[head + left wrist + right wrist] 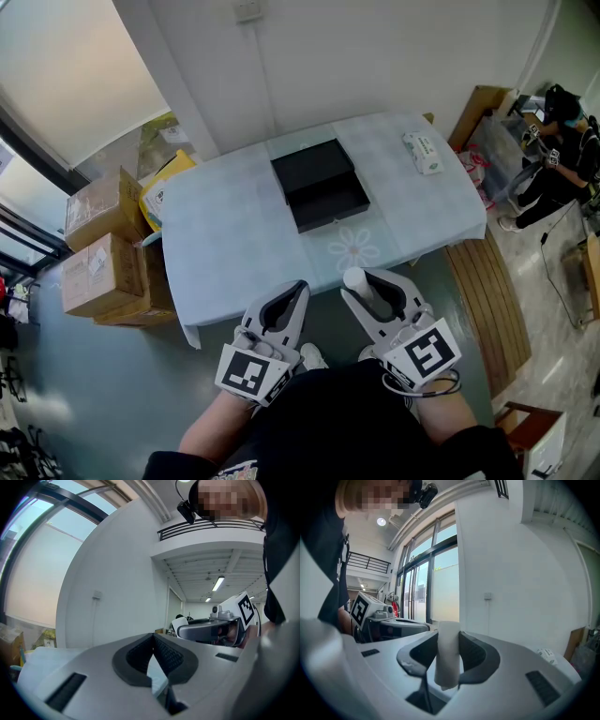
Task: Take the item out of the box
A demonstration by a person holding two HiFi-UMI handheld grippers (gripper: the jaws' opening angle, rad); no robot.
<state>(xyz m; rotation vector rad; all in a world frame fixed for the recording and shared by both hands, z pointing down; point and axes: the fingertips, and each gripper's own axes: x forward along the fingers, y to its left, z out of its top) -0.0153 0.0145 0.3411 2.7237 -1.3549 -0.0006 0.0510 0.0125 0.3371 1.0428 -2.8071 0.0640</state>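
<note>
A black box [319,184] lies open at the far middle of the pale blue table [234,234]; its two halves sit side by side and their insides look dark. A white cylinder [357,283] stands upright between the jaws of my right gripper [368,284], which is shut on it, near the table's front edge. The right gripper view shows the pads pressing on both sides of the cylinder [448,653]. My left gripper [298,289] hovers beside it, shut, with nothing between its pads [164,656].
A white packet [423,152] lies on the table's far right. Cardboard boxes [103,248] are stacked on the floor to the left. Wooden boards [487,300] lie to the right, and a person [562,150] sits beyond them.
</note>
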